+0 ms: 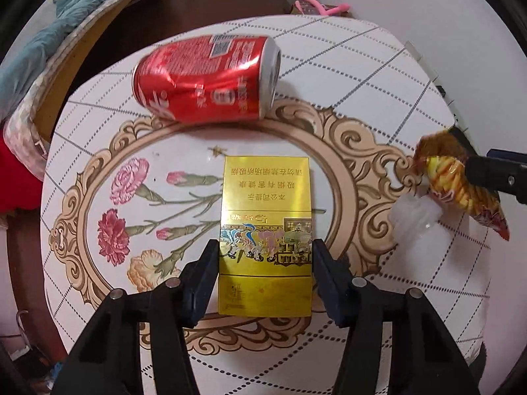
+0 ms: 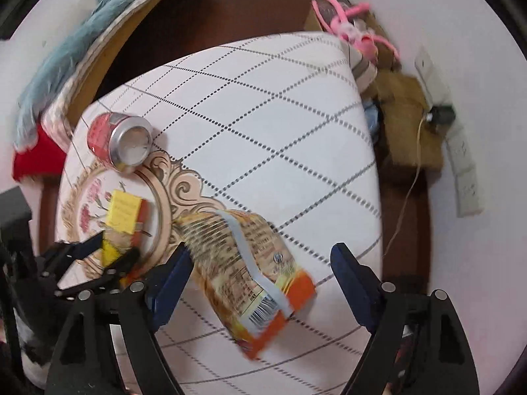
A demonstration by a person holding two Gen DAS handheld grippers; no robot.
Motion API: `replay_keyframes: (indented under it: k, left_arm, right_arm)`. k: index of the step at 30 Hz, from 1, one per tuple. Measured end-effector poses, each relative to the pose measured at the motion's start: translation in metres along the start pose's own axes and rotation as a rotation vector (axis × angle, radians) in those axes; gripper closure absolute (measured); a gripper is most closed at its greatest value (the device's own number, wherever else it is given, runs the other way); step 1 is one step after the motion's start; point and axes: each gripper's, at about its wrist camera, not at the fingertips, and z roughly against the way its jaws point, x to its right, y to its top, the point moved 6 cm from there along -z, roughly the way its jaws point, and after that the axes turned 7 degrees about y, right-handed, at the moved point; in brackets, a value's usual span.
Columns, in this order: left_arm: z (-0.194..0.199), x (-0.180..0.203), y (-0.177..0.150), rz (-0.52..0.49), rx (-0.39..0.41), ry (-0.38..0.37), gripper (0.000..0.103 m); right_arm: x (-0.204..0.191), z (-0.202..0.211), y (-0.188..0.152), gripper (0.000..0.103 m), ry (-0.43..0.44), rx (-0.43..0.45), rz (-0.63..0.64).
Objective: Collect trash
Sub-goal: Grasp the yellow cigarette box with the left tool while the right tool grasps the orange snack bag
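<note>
Left hand-held gripper pointing down, clamping cigarette pack.

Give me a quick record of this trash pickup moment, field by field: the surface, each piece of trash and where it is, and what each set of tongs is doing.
surface: white table with dotted grid and floral medallion
can: red soda can, dented, lying on its side at the medallion's far edge
box: yellow cigarette box, flat on the medallion
wrapper: orange snack wrapper, lying between the right tongs' fingers
left tongs: closed on the cigarette box's two long sides
right tongs: open; left finger at the wrapper's edge, right finger well clear
</note>
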Motion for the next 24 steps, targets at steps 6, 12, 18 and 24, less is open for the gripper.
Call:
replay_keyframes:
  k: [6,12,18,24]
  left_arm:
    - [-0.005,-0.002,0.009,0.029,0.001,-0.007,0.046]
    - [-0.004,0.005,0.014,0.021,0.028,0.007,0.051]
    - [0.008,0.007,0.0,0.035,0.05,0.032,0.051]
    - [0.049,-0.007,-0.014,0.057,0.137,0.051,0.051]
  right_arm:
    - [0.005,-0.027,-0.006,0.017,0.023,-0.09,-0.007]
    - [0.006,-0.038,-0.019,0.024,-0.039,-0.062,-0.004]
    - [0.009,-0.028,-0.028,0.048,-0.078,-0.01,-0.031]
    - [-0.002,0.0,-0.034,0.051,-0.061,0.062,-0.06]
